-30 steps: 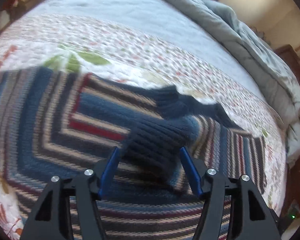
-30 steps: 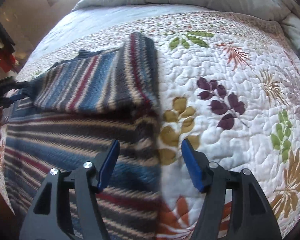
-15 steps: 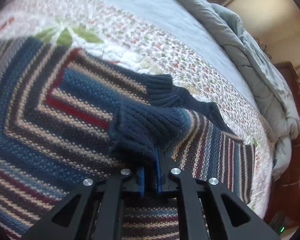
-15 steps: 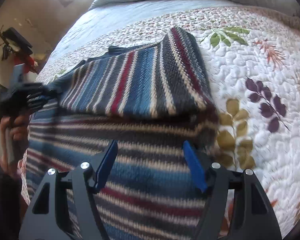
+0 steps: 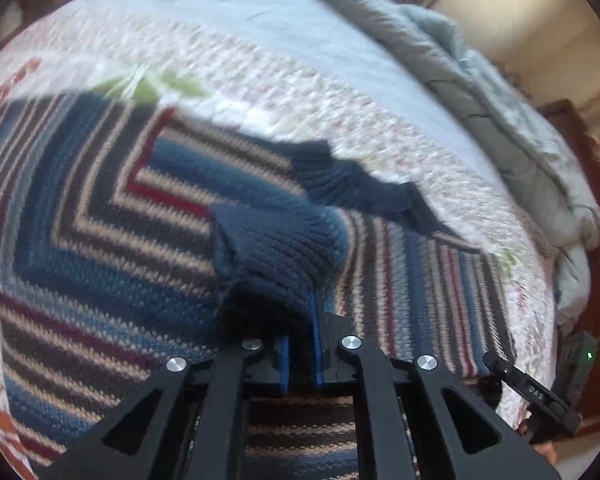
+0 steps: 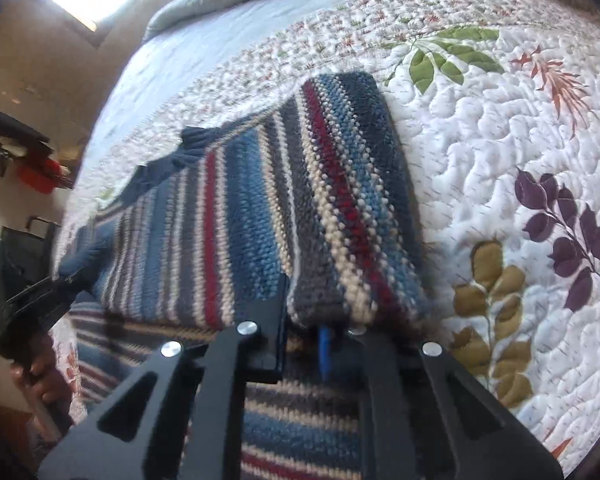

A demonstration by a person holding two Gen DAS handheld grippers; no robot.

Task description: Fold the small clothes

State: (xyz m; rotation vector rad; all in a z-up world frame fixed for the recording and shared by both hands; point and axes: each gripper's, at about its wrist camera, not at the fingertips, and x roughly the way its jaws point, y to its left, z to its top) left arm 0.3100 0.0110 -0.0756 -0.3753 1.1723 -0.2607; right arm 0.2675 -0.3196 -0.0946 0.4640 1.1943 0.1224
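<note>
- The striped knit sweater lies on the floral quilt, one sleeve folded across its body.
- My left gripper is clamped on the navy ribbed cuff.
- My right gripper pinches the sleeve's folded edge at 12 o'clock.
- A grey comforter is bunched beyond.

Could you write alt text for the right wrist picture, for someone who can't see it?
The right gripper is shut on a folded edge of a striped sweater lying on a leaf-patterned quilt. At far left, the left gripper holds the sweater's navy cuff.
</note>
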